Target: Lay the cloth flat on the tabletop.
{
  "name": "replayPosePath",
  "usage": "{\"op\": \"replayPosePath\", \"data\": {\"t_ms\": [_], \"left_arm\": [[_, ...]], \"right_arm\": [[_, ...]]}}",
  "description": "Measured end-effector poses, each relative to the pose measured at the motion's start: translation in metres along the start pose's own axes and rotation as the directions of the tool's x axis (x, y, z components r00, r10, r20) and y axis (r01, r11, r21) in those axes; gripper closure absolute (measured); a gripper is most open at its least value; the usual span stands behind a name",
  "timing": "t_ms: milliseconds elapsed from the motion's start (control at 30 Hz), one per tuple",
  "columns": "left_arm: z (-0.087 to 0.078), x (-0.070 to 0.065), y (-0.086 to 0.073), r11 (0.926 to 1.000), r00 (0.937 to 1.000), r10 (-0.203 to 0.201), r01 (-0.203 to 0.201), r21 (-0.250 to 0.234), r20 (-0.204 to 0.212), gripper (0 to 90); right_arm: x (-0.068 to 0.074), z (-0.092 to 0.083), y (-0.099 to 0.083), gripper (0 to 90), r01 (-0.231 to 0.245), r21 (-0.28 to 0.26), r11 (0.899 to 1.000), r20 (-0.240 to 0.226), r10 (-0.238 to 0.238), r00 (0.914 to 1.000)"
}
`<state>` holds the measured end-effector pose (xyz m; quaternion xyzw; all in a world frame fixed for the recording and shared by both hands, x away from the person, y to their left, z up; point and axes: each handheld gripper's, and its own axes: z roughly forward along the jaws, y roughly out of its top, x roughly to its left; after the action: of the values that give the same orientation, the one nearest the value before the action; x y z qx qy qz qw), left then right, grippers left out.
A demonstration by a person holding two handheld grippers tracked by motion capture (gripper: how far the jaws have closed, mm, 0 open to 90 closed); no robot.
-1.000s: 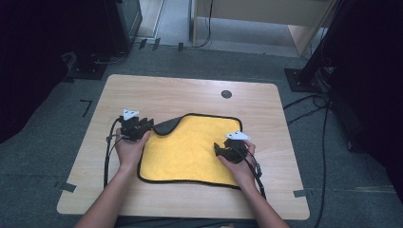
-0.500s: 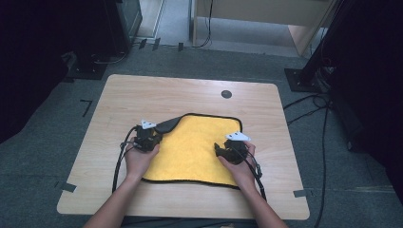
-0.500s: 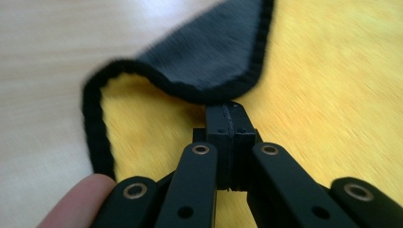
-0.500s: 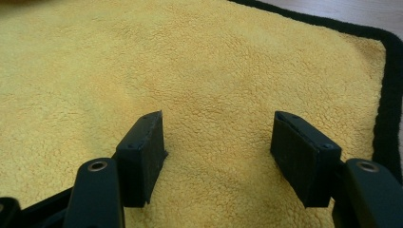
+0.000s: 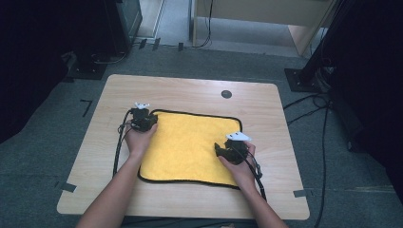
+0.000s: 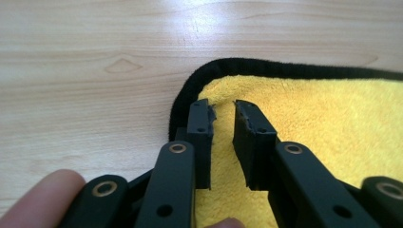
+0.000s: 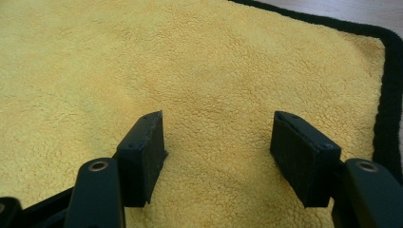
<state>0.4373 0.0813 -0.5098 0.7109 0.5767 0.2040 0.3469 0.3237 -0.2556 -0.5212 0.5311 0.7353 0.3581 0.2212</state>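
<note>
High view: a yellow towel with black trim lies flat at the centre of the wooden table. The left gripper, jaws narrowly parted, sits at its upper-left corner. The right gripper, jaws wide apart, rests over its right part.

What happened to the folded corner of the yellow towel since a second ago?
The left hand-held gripper pulled the folded far-left corner back out, so the yellow towel now lies flat. Its jaws sit narrowly apart over that corner. The right hand-held gripper stayed open on the towel's right side.
</note>
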Motion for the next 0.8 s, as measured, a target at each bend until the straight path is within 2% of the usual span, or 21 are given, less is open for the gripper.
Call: {"op": "replayPosePath", "data": {"t_ms": [33, 100, 167, 233, 300, 367, 400, 467, 567, 800], "left_arm": [[-0.003, 0.001, -0.001, 1.0000, 1.0000, 0.003, -0.003, -0.005, 0.000, 74.6], [-0.011, 0.005, -0.004, 0.9992, 0.9996, -0.027, 0.027, -0.030, -0.003, 72.5], [-0.019, 0.008, -0.008, 0.9976, 0.9988, -0.044, 0.045, -0.052, 0.019, 70.1], [-0.028, 0.008, -0.014, 0.9970, 0.9985, -0.025, 0.028, -0.072, 0.050, 66.7], [-0.037, 0.007, -0.020, 0.9944, 0.9965, -0.006, 0.015, -0.105, 0.084, 62.3], [-0.049, 0.007, -0.028, 0.9889, 0.9969, 0.024, -0.013, -0.148, 0.075, 56.7], [-0.052, 0.007, -0.031, 0.9881, 0.9969, 0.031, -0.019, -0.153, 0.073, 53.8], [-0.060, 0.010, -0.037, 0.9871, 0.9960, 0.018, -0.003, -0.160, 0.088, 48.7], [-0.070, 0.014, -0.046, 0.9890, 0.9942, 0.011, 0.005, -0.148, 0.107, 43.5], [-0.091, 0.019, -0.066, 0.9865, 0.9901, 0.040, -0.018, -0.163, 0.135, 43.1]], "right_arm": [[0.000, 0.000, 0.000, 36.3, -0.005, -0.001, 1.000, -0.004, 0.005, 1.0000], [-0.001, 0.000, 0.000, 36.3, -0.014, 0.001, 1.000, -0.009, 0.014, 0.9999], [-0.002, -0.001, 0.000, 36.4, -0.016, -0.002, 1.000, -0.015, 0.016, 0.9998], [-0.004, -0.003, 0.001, 40.4, -0.018, -0.014, 1.000, -0.038, 0.017, 0.9991], [-0.005, -0.006, 0.001, 41.1, -0.024, -0.022, 0.999, -0.040, 0.023, 0.9989], [-0.008, -0.009, 0.001, 41.0, -0.029, -0.024, 0.999, -0.046, 0.028, 0.9986], [-0.010, -0.011, 0.002, 41.0, -0.034, -0.025, 0.999, -0.044, 0.033, 0.9985], [-0.013, -0.013, 0.002, 41.0, -0.040, -0.033, 0.999, -0.045, 0.038, 0.9982], [-0.018, -0.019, 0.004, 41.7, -0.047, -0.046, 0.998, -0.037, 0.045, 0.9983], [-0.025, -0.037, -0.001, 41.5, -0.025, -0.056, 0.998, -0.033, 0.023, 0.9992]]}}
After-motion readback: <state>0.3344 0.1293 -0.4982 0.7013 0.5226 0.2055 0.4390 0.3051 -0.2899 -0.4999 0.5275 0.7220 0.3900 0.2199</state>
